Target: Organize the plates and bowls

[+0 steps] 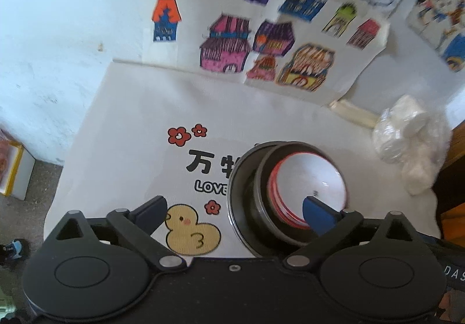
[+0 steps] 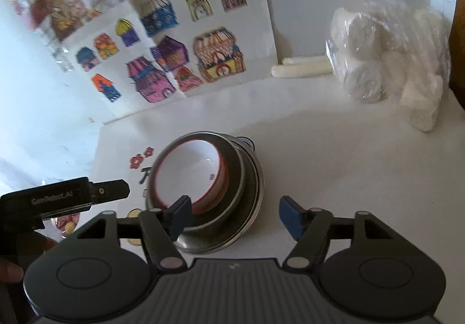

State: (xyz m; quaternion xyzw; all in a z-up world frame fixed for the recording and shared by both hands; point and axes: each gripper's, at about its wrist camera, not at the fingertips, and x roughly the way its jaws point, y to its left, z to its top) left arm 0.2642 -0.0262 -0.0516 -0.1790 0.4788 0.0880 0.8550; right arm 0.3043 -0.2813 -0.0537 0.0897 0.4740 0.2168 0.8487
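The left gripper (image 1: 237, 212) was held with jaws spread wide, nothing gripped; the right gripper (image 2: 235, 216) was likewise held open and empty.

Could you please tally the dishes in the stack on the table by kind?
white red-rimmed bowl: 1
grey metal bowl: 1
metal plate: 1
Total: 3 that can be told apart. More may be nested out of sight.

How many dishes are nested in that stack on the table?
3, possibly more hidden: a white red-rimmed bowl innermost, inside a dark bowl, which sits in the wide metal plate on the printed cloth.
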